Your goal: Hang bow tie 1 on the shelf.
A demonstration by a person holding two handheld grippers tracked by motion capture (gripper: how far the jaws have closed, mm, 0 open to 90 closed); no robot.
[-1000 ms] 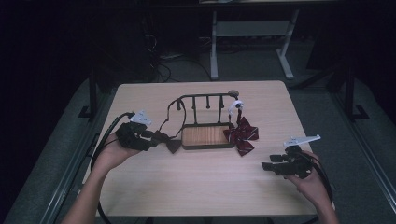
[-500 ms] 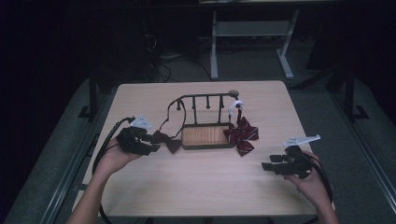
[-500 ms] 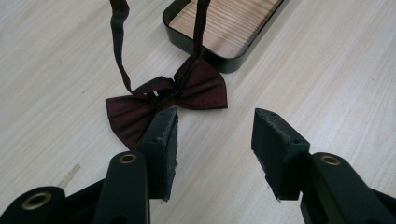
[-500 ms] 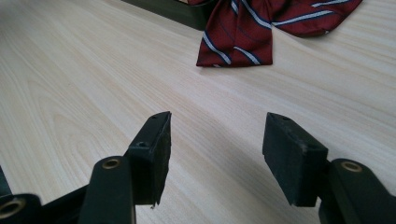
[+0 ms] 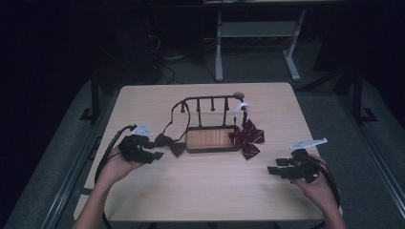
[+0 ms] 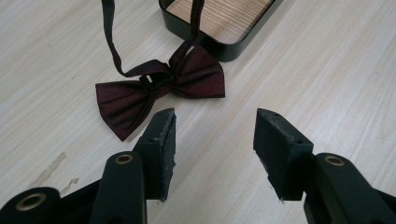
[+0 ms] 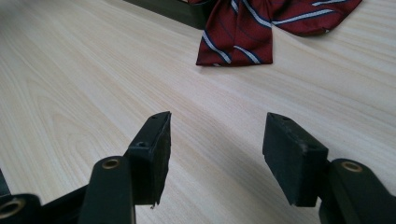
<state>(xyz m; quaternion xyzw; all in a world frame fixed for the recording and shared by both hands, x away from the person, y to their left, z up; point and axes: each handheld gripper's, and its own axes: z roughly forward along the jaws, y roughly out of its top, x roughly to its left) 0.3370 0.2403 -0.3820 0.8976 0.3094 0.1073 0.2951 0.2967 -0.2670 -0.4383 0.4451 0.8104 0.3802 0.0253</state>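
A dark maroon bow tie (image 5: 171, 143) (image 6: 159, 88) lies flat on the table, left of a black rack (image 5: 210, 100). Its strap (image 6: 109, 37) runs up to the rack. My left gripper (image 5: 156, 150) (image 6: 215, 126) sits just short of it. Its jaws have just been opening, and only bare table lies between them. A red striped bow tie (image 5: 247, 136) (image 7: 261, 28) lies at the rack's right end. My right gripper (image 5: 273, 168) (image 7: 217, 135) rests open near the table's front right, well short of that tie, holding nothing.
The rack has a wood-lined tray base (image 5: 212, 138) with a black rim (image 6: 224, 49) and several upright pegs. A white tag (image 5: 242, 106) hangs at its right end. Light wood table (image 5: 200, 191) spreads in front of both grippers. A desk frame (image 5: 258, 43) stands beyond the table.
My left gripper has drawn back a little from the dark bow tie, toward the person, and its jaws stand wider apart. The right gripper has kept still.
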